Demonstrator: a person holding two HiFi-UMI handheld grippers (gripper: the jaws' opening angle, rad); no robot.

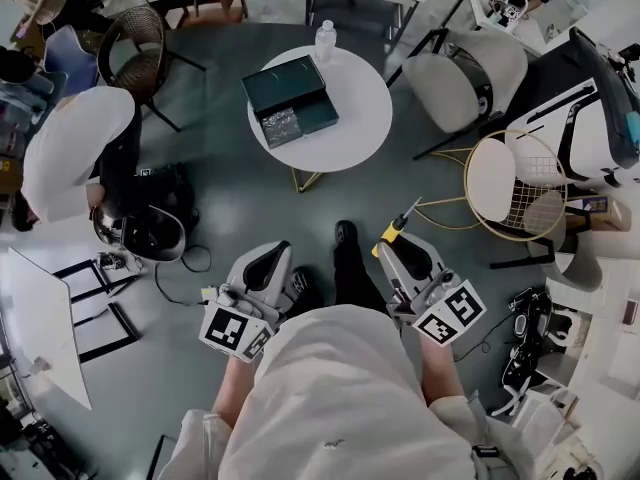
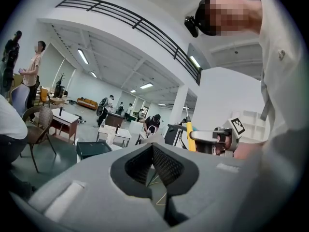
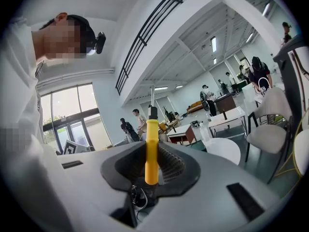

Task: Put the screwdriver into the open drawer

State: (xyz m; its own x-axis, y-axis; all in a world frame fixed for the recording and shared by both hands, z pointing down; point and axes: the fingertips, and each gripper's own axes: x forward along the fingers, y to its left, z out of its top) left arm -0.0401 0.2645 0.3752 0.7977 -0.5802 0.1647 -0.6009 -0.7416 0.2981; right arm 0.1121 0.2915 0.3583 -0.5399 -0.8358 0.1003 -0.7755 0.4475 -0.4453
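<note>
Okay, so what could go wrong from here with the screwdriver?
The right gripper pinches the screwdriver only by its yellow handle, so it could pivot or slip on the way. The open drawer sits across the floor on the round table, near a bottle the tip might knock.

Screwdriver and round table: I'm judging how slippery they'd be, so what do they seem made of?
The screwdriver handle looks like moulded plastic or rubber: uniform yellow, smooth, matte, black collar. Its thin grey shaft is probably metal. The round table top looks like painted or laminated board: flat, even white; I can't tell which.
</note>
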